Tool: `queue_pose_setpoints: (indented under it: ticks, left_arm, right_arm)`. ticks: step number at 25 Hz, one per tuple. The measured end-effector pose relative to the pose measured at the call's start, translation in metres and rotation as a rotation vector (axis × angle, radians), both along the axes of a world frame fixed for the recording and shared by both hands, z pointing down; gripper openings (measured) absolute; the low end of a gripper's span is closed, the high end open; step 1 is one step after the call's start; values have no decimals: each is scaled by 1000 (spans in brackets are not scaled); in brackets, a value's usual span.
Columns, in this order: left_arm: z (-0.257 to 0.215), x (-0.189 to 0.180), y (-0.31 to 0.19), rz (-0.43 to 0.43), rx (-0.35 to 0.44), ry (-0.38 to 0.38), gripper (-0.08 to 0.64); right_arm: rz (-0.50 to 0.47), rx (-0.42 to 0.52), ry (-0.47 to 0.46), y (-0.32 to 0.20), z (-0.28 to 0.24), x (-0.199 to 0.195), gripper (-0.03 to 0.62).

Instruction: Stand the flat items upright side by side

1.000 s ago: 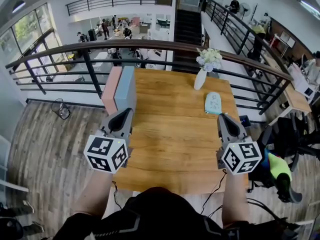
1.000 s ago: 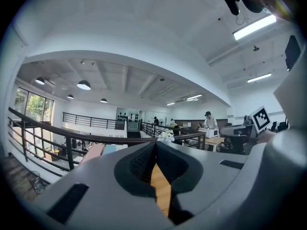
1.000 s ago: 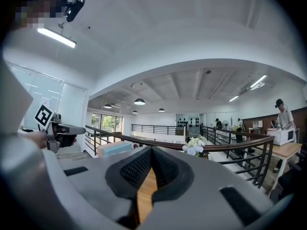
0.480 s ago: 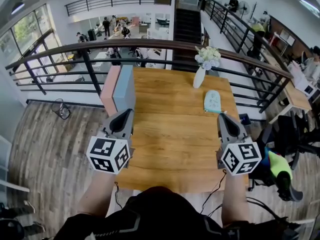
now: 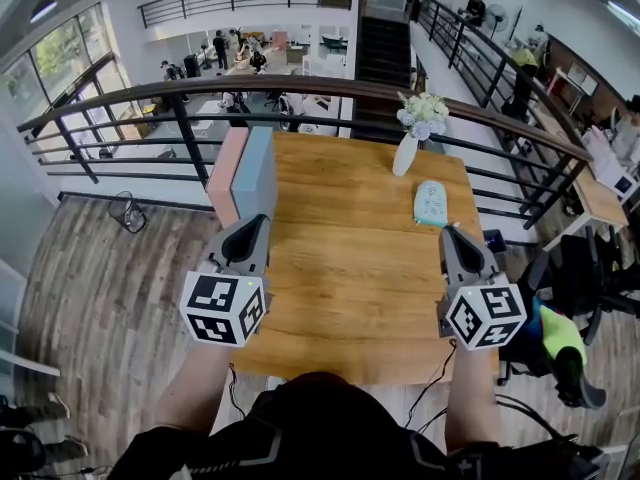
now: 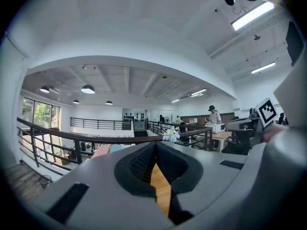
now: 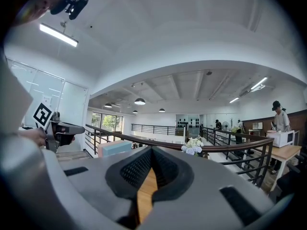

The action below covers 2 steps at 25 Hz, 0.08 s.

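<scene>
Two flat slabs stand upright side by side at the table's far left edge: a pink one (image 5: 226,173) on the outside and a blue one (image 5: 256,168) against it. They also show in the right gripper view as the blue slab (image 7: 115,148) with a pink edge. My left gripper (image 5: 250,228) hovers just in front of the slabs, apart from them, shut and holding nothing. My right gripper (image 5: 453,236) is over the table's right side, also shut and holding nothing. Both sets of jaws meet in their own views, the left gripper (image 6: 154,150) and the right gripper (image 7: 151,152).
The wooden table (image 5: 350,278) stands against a dark railing (image 5: 300,93) over a lower floor. A white vase with flowers (image 5: 406,153) stands at the far right. A pale blue flat device (image 5: 431,204) lies in front of it. A chair (image 5: 560,268) is to the right.
</scene>
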State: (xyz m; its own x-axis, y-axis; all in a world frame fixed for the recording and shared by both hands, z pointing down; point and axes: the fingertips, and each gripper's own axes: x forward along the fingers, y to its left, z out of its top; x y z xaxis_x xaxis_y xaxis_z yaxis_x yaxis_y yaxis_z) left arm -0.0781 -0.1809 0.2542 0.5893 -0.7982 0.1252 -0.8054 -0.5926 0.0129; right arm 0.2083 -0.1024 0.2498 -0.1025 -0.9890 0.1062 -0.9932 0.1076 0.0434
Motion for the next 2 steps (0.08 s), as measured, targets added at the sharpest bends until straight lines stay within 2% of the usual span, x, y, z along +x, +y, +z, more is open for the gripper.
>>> queue_pose_setpoints:
  ticks: [2]
  left_arm:
    - [3, -2, -1, -24, -4, -17, 28]
  right_arm:
    - [-3, -4, 0, -1, 2, 2, 15]
